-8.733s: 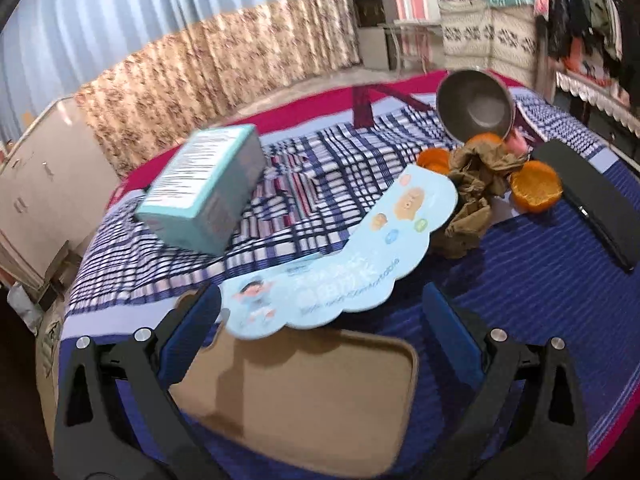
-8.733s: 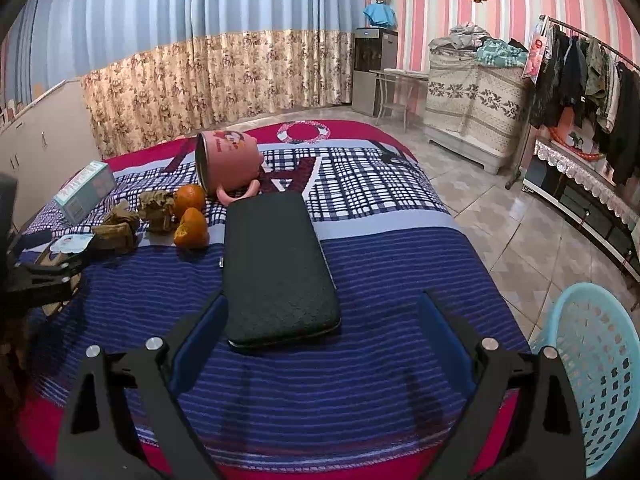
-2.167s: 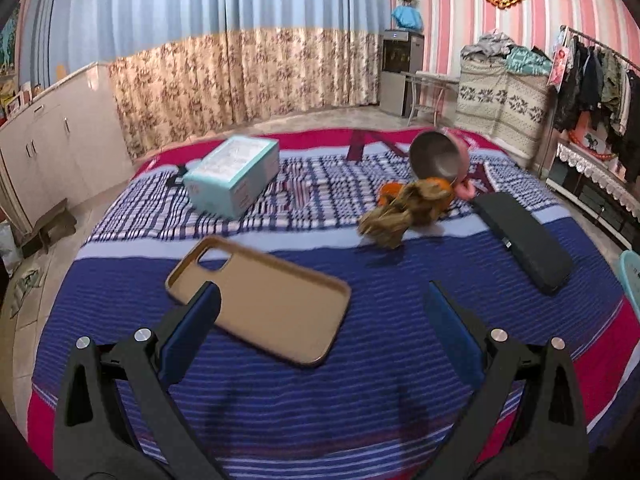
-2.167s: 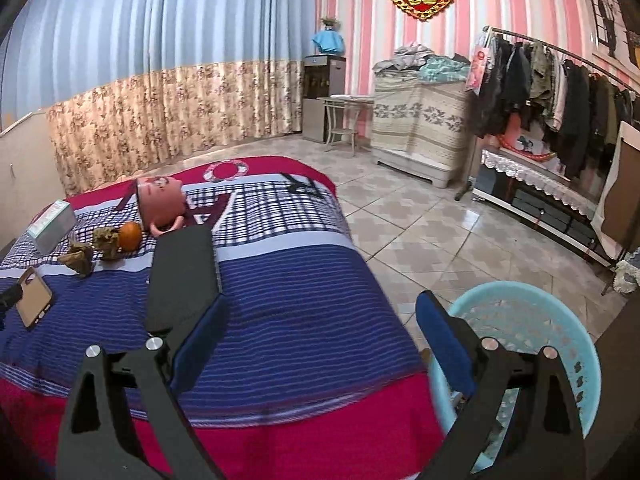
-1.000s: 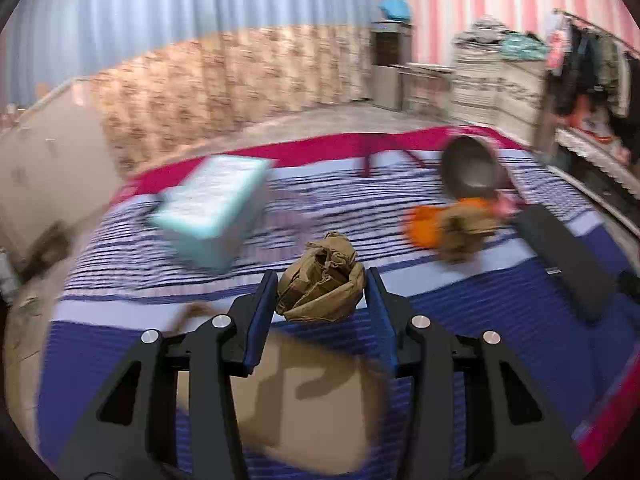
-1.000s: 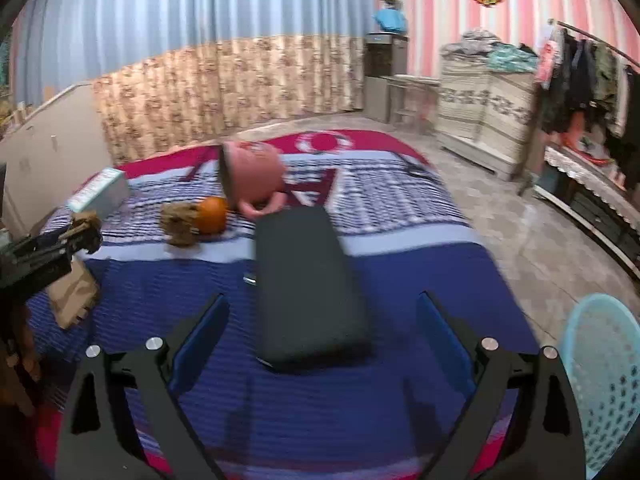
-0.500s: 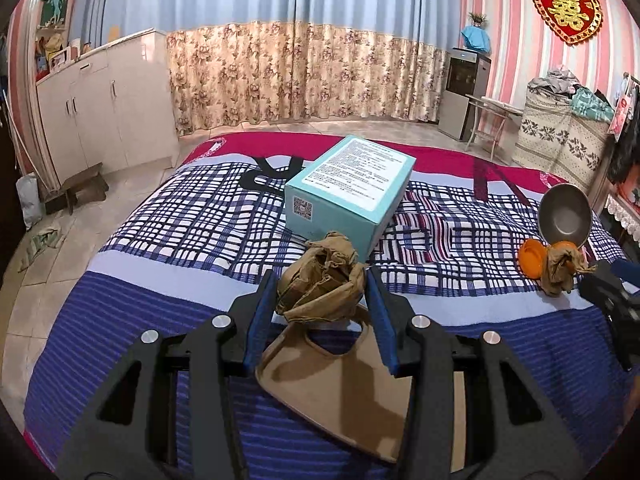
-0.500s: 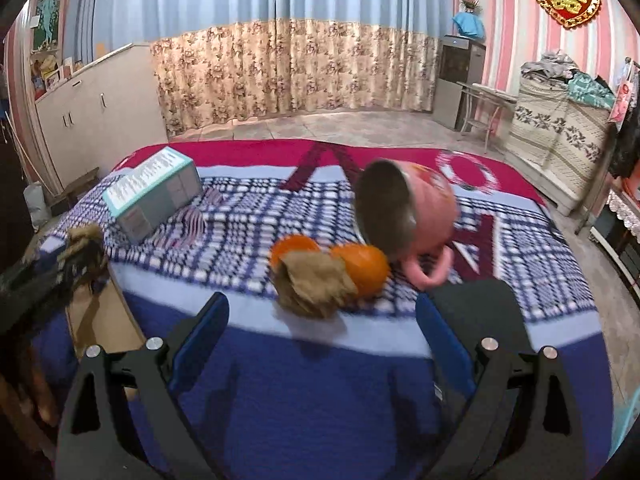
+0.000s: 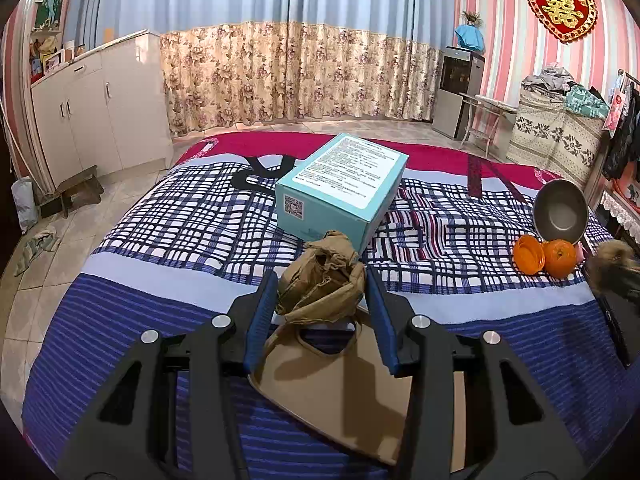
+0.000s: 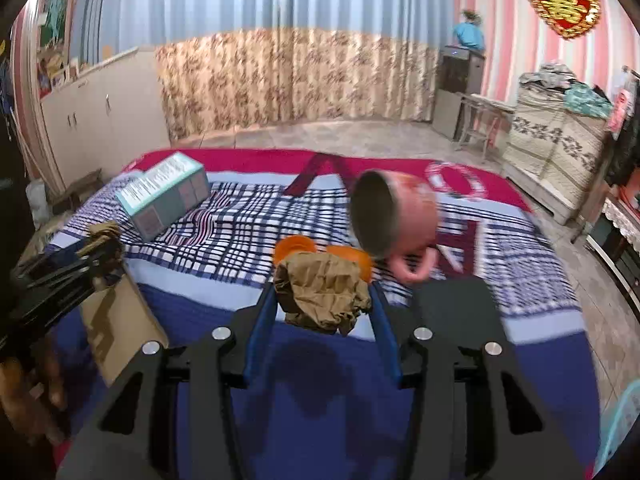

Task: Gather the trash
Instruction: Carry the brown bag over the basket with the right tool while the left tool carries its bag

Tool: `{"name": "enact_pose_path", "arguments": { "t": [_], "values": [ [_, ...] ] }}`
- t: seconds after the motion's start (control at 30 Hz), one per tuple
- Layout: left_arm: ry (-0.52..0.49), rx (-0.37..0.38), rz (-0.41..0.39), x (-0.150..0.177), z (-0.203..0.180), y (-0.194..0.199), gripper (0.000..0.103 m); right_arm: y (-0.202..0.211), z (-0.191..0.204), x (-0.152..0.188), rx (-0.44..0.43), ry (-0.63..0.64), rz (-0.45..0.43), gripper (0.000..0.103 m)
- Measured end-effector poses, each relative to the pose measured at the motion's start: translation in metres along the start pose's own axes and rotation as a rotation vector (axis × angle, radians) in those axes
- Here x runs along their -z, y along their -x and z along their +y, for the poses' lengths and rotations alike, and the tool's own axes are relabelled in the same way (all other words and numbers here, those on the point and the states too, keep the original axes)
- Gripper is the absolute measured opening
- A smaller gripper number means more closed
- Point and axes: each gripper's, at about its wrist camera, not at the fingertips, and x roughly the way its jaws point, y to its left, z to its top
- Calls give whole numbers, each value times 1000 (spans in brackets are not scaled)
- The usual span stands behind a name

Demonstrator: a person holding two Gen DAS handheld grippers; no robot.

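Over the bed [image 9: 160,288] our left claw [image 9: 320,300] pinches one crumpled brown paper wad [image 9: 322,280]; our right claw [image 10: 322,304] is closing round another wad [image 10: 324,294], beside the oranges [image 10: 294,248]

Both views are wrist fisheyes looking forward and down along their own fingers, close over the bed [image 9: 120,300], facing the curtain [image 9: 280,72] at 12 o'clock. The left view sits nearer the box [image 9: 340,184], dead ahead; the right view has it at 10 o'clock. Shared: box, mug [image 10: 392,216], oranges [image 9: 546,256], phone case [image 10: 116,320], heart plaque [image 9: 562,6]. The right view is blurred.
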Motion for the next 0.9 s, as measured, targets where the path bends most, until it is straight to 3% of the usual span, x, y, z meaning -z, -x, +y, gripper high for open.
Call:
{"name": "enact_pose_path", "arguments": {
  "t": [0.27,0.5,0.9],
  "values": [
    [-51,-51,-32,-2,-15,12,44,89,-73,39,131,-76,-29,46],
    [-99,26,-50,-10,-56,46,44,144,-147,77,279,-164,-52,46],
    [-200,185,-88,-8,-157,95,44,183,-232,110,407,-300,-109,46]
  ]
}}
